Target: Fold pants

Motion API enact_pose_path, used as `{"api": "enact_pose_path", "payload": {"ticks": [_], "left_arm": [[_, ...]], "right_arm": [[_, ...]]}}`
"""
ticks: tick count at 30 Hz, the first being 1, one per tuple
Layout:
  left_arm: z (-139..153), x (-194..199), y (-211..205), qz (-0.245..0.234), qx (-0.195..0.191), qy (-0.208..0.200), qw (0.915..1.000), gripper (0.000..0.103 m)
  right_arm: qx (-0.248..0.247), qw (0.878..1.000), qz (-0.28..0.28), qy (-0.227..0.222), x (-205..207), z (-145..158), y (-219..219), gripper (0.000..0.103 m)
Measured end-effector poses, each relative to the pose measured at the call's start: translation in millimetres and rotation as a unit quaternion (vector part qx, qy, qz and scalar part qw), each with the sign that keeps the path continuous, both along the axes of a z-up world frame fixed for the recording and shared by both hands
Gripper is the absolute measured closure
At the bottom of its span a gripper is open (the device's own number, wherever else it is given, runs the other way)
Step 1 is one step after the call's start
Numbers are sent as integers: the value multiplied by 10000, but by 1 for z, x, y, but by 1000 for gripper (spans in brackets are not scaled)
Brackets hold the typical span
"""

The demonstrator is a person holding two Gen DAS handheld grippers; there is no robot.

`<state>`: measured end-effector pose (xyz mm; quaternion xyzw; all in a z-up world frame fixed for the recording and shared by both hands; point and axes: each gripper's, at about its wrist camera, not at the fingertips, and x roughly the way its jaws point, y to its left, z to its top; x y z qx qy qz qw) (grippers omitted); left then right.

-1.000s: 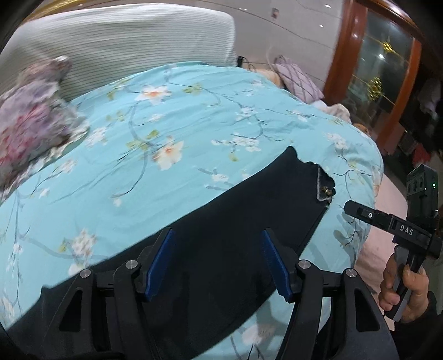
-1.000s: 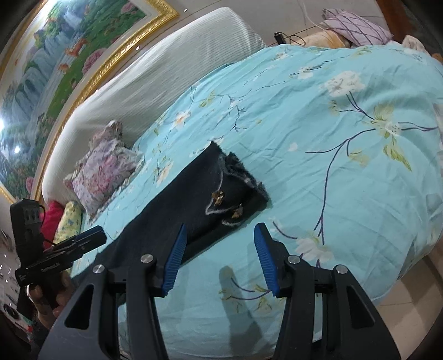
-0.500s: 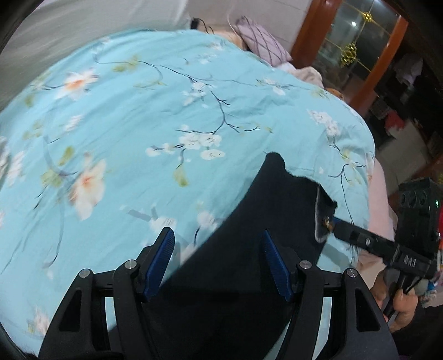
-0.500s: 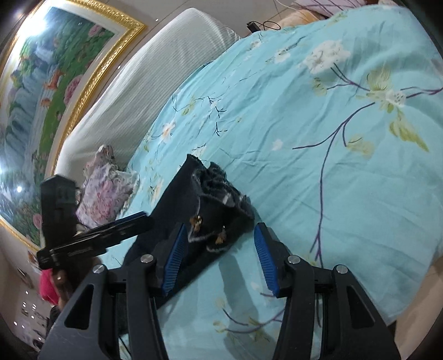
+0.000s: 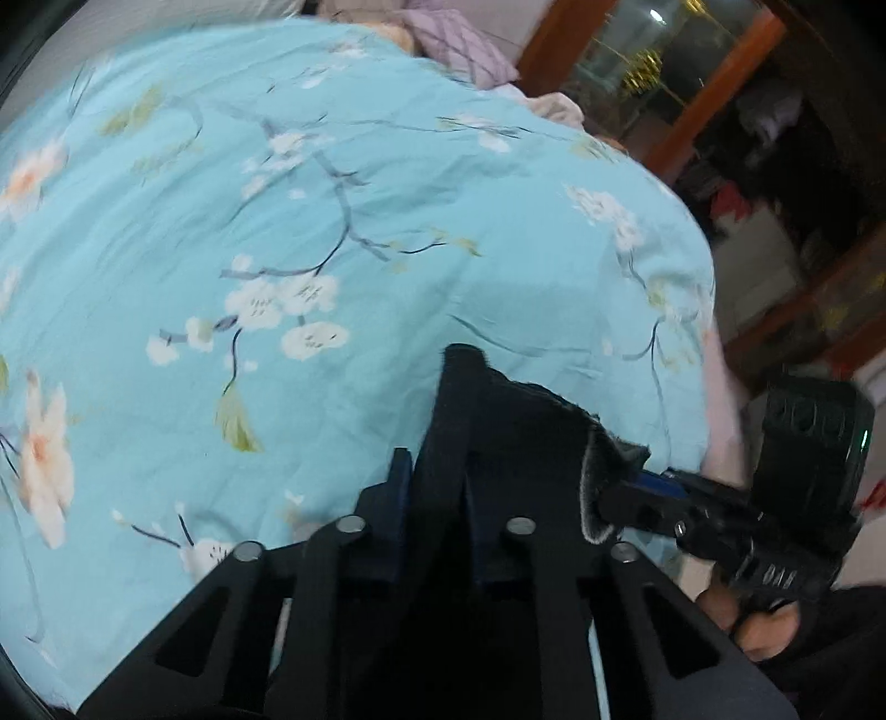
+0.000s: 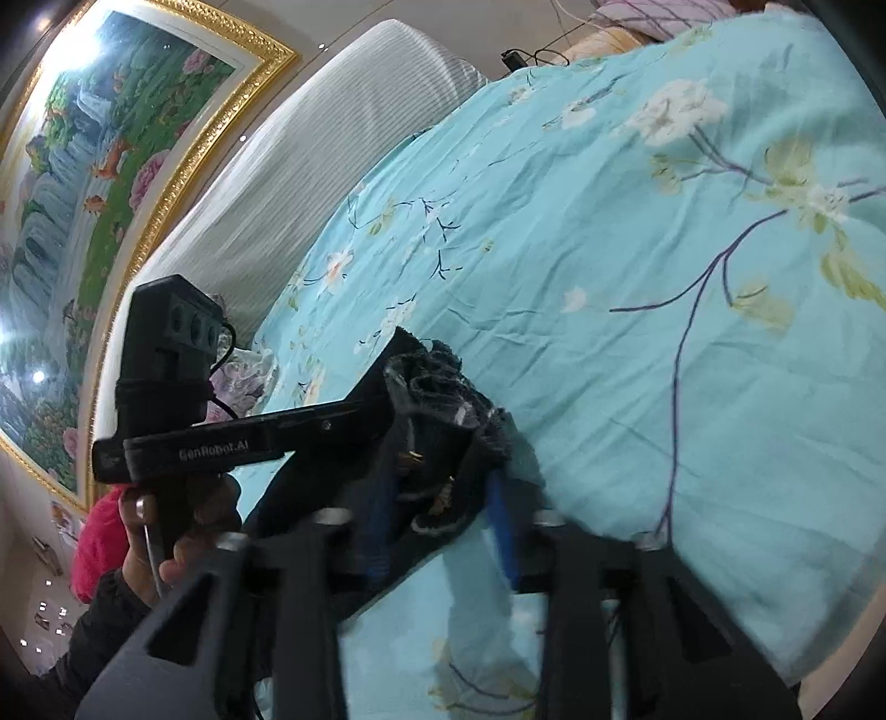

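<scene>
Pants (image 5: 498, 421), dark, lie on the floral sheet (image 5: 343, 232) near its front edge. Left gripper (image 5: 437, 493): jaws just closed, pinching a raised fold of the fabric. Right gripper (image 6: 443, 498): jaws just closed, nipping the frayed waistband end, just beside the left gripper

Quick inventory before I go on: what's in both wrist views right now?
pants: one, dark navy, on the bedspread, frayed end pinched and lifted
bedspread: one, turquoise floral, over the bed
headboard: one, pale striped, behind the bed
painting: one, gold frame, on the wall
pillow: one, lilac, far side
left gripper: jaws just closed on the pants' edge
right gripper: jaws just closed on the frayed end
hands: two, on the handles
</scene>
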<state>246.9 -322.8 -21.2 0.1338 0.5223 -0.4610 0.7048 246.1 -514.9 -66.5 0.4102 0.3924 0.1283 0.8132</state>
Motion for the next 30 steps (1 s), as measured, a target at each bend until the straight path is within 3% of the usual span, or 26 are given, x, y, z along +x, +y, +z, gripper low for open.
{"api": "enact_pose_path", "payload": {"ticks": [7,13,24,30], "left_arm": [[18,-3,17,154,-432,42,9989,94],[51,-18,38,288,-826,-173,9960,94],[100,-48,111,794,-1364,-530,9860,94],[104,-61,153,1027,-1512,-617,9812,94]], "right_arm": [[440,9985,94,-319,-7,5,-8,87],[1052,9901,369,-848,-12,30,-2,87],[1299,9743,1234,-1364,-14,80,50,87],[1354,9644,1791,-1397,-15,93,84,87]]}}
